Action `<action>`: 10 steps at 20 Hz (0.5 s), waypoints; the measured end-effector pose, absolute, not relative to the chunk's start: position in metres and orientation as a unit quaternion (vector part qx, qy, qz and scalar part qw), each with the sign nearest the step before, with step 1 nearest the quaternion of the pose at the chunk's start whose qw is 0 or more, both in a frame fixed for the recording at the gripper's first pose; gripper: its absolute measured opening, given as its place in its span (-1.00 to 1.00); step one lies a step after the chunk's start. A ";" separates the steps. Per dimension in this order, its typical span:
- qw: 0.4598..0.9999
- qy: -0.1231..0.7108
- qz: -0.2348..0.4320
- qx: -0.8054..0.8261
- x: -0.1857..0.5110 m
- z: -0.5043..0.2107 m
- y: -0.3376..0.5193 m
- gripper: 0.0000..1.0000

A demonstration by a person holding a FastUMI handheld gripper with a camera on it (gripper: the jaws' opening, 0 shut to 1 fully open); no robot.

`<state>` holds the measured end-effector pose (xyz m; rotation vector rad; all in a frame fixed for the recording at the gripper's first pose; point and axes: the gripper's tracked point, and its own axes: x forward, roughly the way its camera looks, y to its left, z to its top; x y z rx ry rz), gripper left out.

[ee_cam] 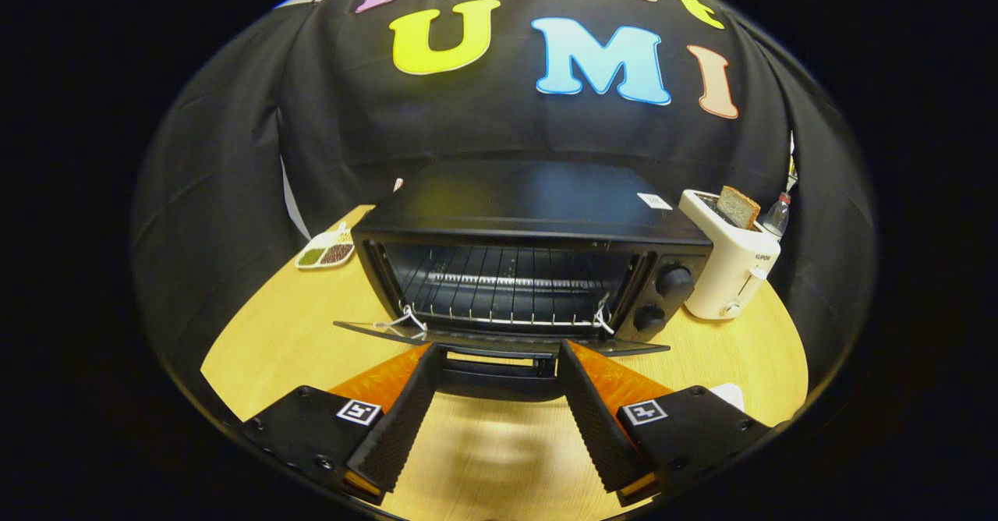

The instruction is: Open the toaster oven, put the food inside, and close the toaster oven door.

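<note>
A black toaster oven (pixel 538 217) stands on the round wooden table (pixel 265 334), just ahead of my fingers. Its door (pixel 499 337) hangs folded down flat, and the wire rack (pixel 499 283) inside is bare. The door's handle (pixel 499 369) lies between my fingertips. My gripper (pixel 499 353) is open, with a wide gap and nothing held. Its two tips reach the front edge of the lowered door. Two control knobs (pixel 674 281) sit on the oven's right panel.
A white pop-up toaster (pixel 729 264) with a slice of bread (pixel 738 207) in its slot stands right of the oven. A clear bottle (pixel 776 215) is behind it. A small divided dish (pixel 327 253) with green and brown contents lies left of the oven. Something white (pixel 731 393) peeks out beside the right finger.
</note>
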<state>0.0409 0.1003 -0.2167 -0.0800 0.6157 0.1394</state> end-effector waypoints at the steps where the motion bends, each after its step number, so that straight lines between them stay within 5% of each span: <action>1: 0.948 0.309 0.068 -0.039 0.034 -0.224 0.100 0.93; 10: 0.924 0.375 0.077 -0.024 0.010 -0.279 0.089 0.93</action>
